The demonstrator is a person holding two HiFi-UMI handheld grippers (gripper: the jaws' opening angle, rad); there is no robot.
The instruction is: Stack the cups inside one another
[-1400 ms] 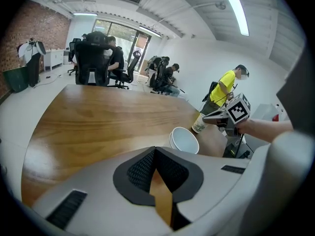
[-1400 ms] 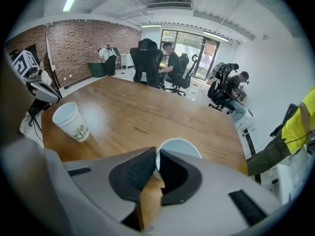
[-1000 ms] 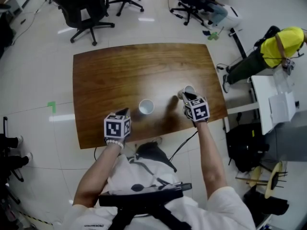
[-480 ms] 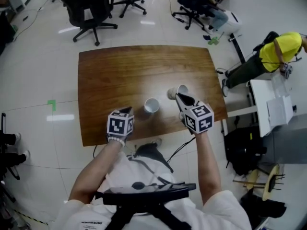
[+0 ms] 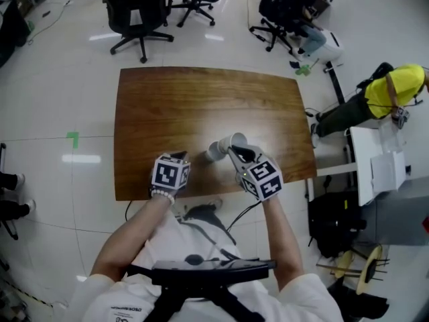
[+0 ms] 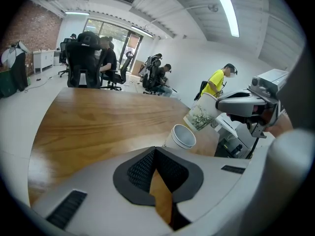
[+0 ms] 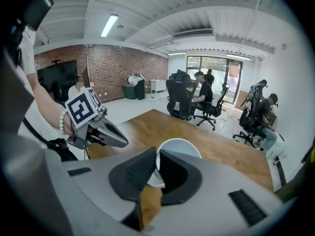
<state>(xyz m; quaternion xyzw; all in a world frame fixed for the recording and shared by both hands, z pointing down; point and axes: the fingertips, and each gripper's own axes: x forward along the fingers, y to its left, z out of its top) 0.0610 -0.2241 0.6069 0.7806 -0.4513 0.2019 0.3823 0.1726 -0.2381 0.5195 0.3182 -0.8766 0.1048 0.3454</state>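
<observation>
Two cups are in view, an upright cup [image 5: 214,151] and a printed cup [image 5: 234,141], with one wooden table [image 5: 167,99]. There are two grippers, the left hand-held gripper [image 5: 179,156] and the right hand-held gripper [image 5: 236,151]. Three black office chairs [image 5: 137,9] and one person in yellow [image 5: 389,86] show beyond.

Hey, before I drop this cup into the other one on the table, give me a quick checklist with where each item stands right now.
1. Right gripper clamped on the held cup's rim: ok.
2. Standing cup upright on the table, mouth open, nothing inside: ok.
3. Held cup upright and centred over the standing cup: not ok; it hangs tilted, off to one side of it.
4. Left gripper shut, empty, short of the standing cup: ok.
5. Held cup narrow enough to nest inside: cannot tell.
</observation>
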